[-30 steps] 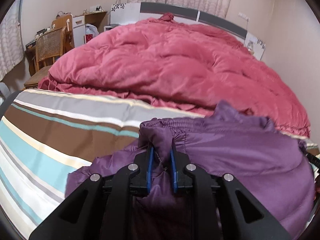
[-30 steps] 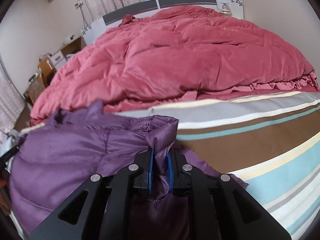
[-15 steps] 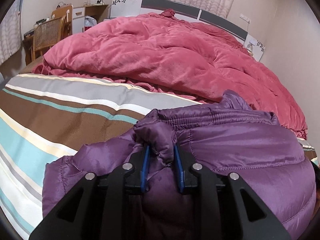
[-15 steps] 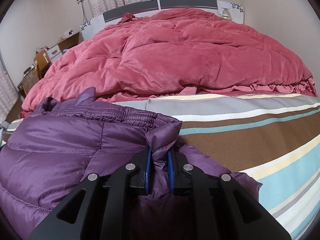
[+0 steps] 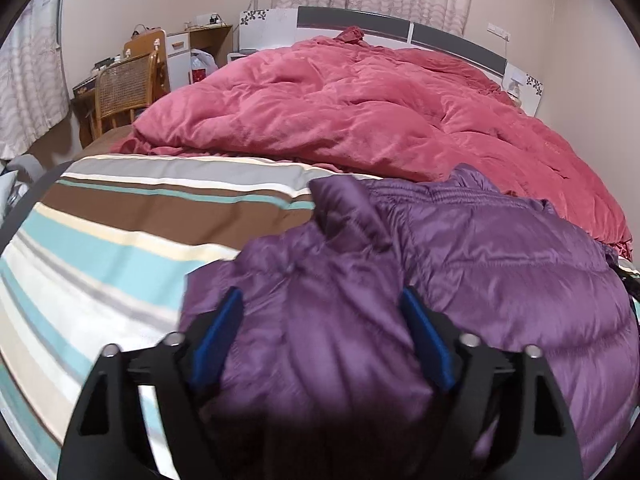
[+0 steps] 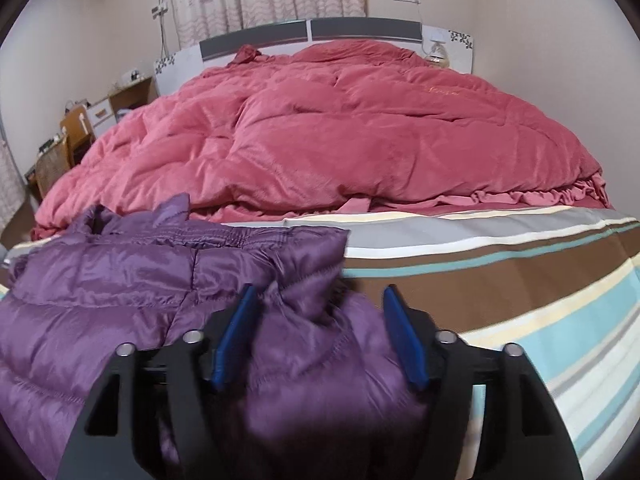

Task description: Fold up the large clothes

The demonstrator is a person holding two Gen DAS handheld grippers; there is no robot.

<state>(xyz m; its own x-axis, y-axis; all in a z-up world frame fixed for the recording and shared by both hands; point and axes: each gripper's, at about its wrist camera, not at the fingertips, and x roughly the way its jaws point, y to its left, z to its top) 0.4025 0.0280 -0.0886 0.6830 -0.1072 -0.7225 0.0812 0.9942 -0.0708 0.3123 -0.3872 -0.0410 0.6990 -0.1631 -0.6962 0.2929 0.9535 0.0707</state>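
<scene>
A purple puffer jacket (image 5: 500, 256) lies on the striped bedsheet (image 5: 120, 232) at the near end of the bed, its elastic hem toward the pink quilt. My left gripper (image 5: 322, 312) stands over the jacket's left corner, and its jaws are opening. Purple fabric lies between the blue pads (image 5: 218, 328), which do not press on it. In the right wrist view the same jacket (image 6: 100, 280) spreads to the left. My right gripper (image 6: 320, 312) is over its right corner; its jaws are opening too, and loose fabric lies between the spread blue pads (image 6: 236, 332).
A big pink quilt (image 5: 360, 112) covers the far half of the bed up to the headboard (image 5: 400, 32). A wooden chair (image 5: 124, 88) and a desk (image 5: 200, 44) stand at the far left. The striped sheet (image 6: 520, 280) extends right of the jacket.
Both grippers held pinched corners of the jacket before; now both have let go and spread their jaws. The jacket has dropped flat onto the sheet, and the left gripper moved across.
</scene>
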